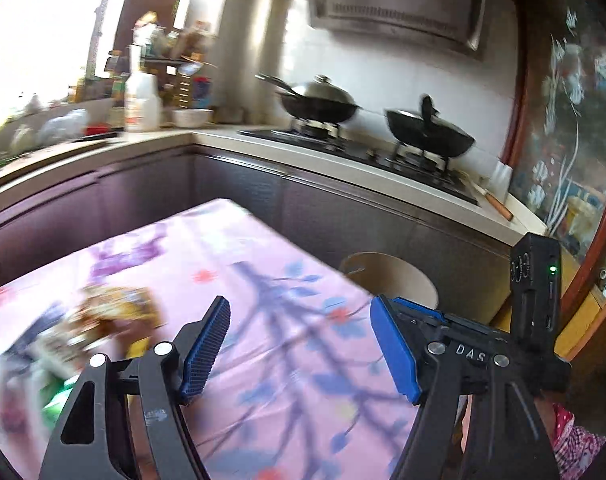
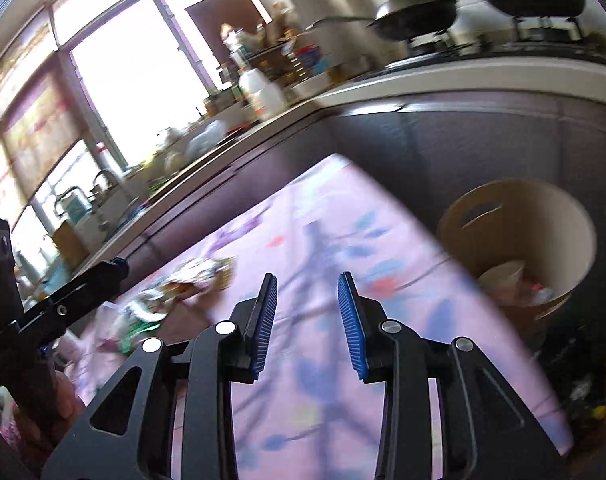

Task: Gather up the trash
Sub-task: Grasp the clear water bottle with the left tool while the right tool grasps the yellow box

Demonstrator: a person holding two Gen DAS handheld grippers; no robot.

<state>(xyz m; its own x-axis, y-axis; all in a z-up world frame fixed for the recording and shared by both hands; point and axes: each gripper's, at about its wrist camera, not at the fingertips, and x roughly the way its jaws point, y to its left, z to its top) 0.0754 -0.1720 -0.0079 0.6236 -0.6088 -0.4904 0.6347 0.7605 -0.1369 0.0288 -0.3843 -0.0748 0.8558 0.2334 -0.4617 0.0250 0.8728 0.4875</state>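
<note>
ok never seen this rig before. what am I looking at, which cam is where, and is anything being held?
No robot here: a person carries a handheld two-finger claw in each hand, each with a fisheye camera looking forward along its fingers. One picture is from the left claw, the other from the right claw. Both are open, blue pads apart, nothing held. They hang over a table with a pink flowered cloth. On it, to the left, lies a blurred pile of wrappers, the trash to collect. Past the table's far right edge stands a round beige bin with some rubbish already inside. Behind is a kitchen counter with two woks on a stove. The right view also shows the left claw's side at its left edge.
</note>
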